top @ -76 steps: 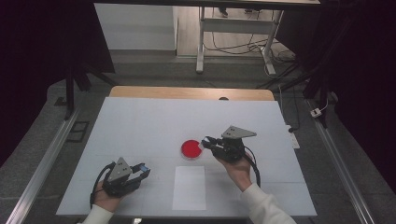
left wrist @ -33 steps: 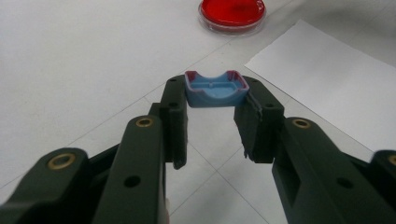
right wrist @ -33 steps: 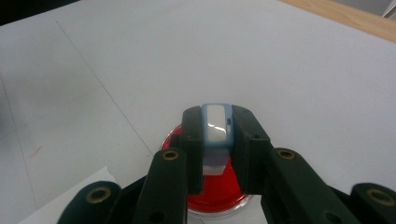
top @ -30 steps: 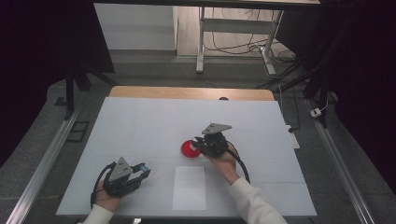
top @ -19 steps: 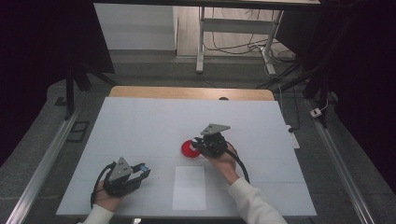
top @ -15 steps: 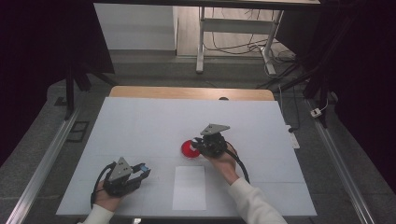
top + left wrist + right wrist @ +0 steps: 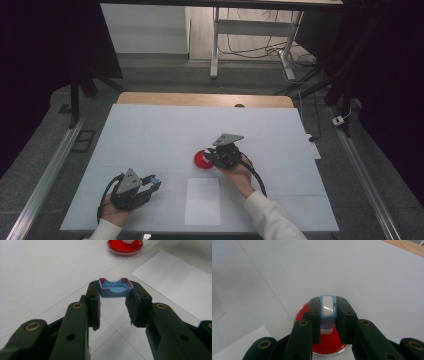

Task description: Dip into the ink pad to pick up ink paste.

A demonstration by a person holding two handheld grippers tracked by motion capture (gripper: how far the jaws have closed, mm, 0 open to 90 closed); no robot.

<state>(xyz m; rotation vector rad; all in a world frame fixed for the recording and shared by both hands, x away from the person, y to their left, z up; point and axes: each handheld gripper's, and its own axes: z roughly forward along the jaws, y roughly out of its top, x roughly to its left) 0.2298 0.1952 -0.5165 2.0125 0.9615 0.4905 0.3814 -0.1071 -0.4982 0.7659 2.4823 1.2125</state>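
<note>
A round red dish (image 7: 200, 161) lies on the white table (image 7: 150, 130) near its middle. My right gripper (image 7: 209, 156) hangs over the dish's right side, shut on a small pale-blue and white block (image 7: 328, 306); in the right gripper view the red dish (image 7: 329, 343) lies just beneath the jaws. My left gripper (image 7: 154, 182) rests at the front left, pointing right, shut on a small blue tray-shaped piece (image 7: 115, 287) with reddish edges. In the left gripper view the red dish (image 7: 125, 247) sits farther off with something white in it.
A white sheet of paper (image 7: 202, 200) lies flat at the table's front between the two hands, also visible as a sheet of paper (image 7: 175, 290) in the left gripper view. A wooden strip (image 7: 205, 99) runs along the far edge. Metal rails flank the table.
Since the earliest frame my right gripper has moved left with its block and now overlaps the red dish. Over the last second nothing has shifted. The left gripper has stayed put.
</note>
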